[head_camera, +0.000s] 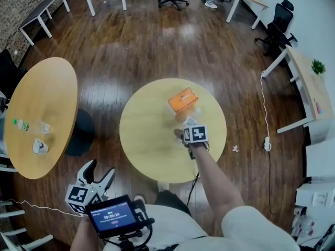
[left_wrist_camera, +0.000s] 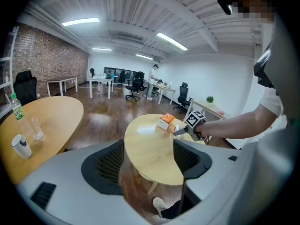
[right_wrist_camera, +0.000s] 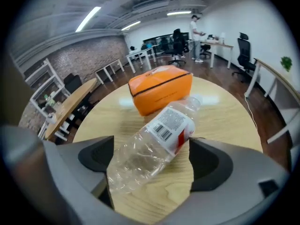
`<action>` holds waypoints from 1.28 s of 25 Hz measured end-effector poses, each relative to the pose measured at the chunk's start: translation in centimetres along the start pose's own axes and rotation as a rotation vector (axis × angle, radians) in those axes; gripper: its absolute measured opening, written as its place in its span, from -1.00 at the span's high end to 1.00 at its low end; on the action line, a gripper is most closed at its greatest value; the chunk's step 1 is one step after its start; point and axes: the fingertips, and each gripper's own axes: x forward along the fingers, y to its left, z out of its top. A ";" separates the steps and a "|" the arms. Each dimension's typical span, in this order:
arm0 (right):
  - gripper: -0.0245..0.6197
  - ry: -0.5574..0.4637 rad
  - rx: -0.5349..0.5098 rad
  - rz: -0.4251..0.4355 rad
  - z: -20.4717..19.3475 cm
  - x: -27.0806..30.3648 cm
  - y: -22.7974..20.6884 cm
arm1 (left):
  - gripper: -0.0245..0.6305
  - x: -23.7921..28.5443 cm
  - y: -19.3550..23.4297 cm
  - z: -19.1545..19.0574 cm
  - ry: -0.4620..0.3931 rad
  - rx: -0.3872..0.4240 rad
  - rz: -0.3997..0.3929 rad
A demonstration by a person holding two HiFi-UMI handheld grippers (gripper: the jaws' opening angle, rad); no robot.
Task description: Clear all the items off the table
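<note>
The right gripper's two fingers are spread wide, one on each side of a single clear plastic bottle. The bottle lies on its side on the round bench, aslant between them, its cap end pointing away from the gripper. Its barcoded label sits just beside the right-hand finger. I cannot tell whether either finger touches it. Just past the cap lies one orange box. Bottle and box are the only two things on this bench, both on the half farther from the person. In the head view the gripper reaches in from the near edge at the end of a bare forearm.

The left gripper's two fingers are also spread, with nothing held between them. Only the bench and the wooden floor show through the gap. This gripper hangs low beside the person, off the bench's near left edge.

A second round bench stands well apart to the left and carries three things. They are one green-capped bottle, one clear glass and one paper cup. A potted plant stands on a white desk at the right wall.
</note>
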 end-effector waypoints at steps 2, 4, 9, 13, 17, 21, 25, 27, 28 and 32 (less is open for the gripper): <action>-0.62 0.077 -0.090 0.042 -1.5 -0.6 -0.1 | -0.09 -0.2 -0.2 -0.2 0.003 -0.005 0.010; -0.60 0.165 -0.167 0.061 -3.0 -1.2 -0.3 | -0.09 -0.3 -0.3 -0.2 0.004 -0.008 0.017; -0.59 0.243 -0.223 0.042 -4.2 -0.8 0.0 | -0.09 -0.4 -0.9 -0.1 -0.008 -0.005 0.033; -0.45 0.192 -0.177 -0.003 -4.2 -0.3 -0.2 | -0.10 -0.6 -1.5 0.0 -0.012 -0.008 0.043; -0.40 0.169 -0.165 -0.006 -5.1 -1.3 -0.8 | -0.09 -0.9 -1.8 -0.1 -0.019 -0.020 0.057; -0.38 0.133 -0.197 0.024 -5.8 -3.6 -0.6 | -0.09 -1.1 -1.7 -0.2 -0.028 -0.031 0.069; -0.35 0.066 -0.253 0.056 -4.8 -6.3 0.5 | -0.09 -1.1 -1.2 -0.3 -0.038 -0.041 0.083; -0.32 0.041 -0.298 0.069 -4.1 -7.7 1.1 | -0.09 -0.8 -1.6 -0.3 -0.040 -0.047 0.089; -0.32 0.030 -0.320 0.073 -3.8 -8.5 1.3 | -0.09 -0.7 -1.8 -0.3 -0.041 -0.050 0.089; -0.31 -0.008 -0.392 0.095 -2.3 -10.4 3.4 | -0.09 -0.5 -1.6 -0.3 -0.046 -0.061 0.091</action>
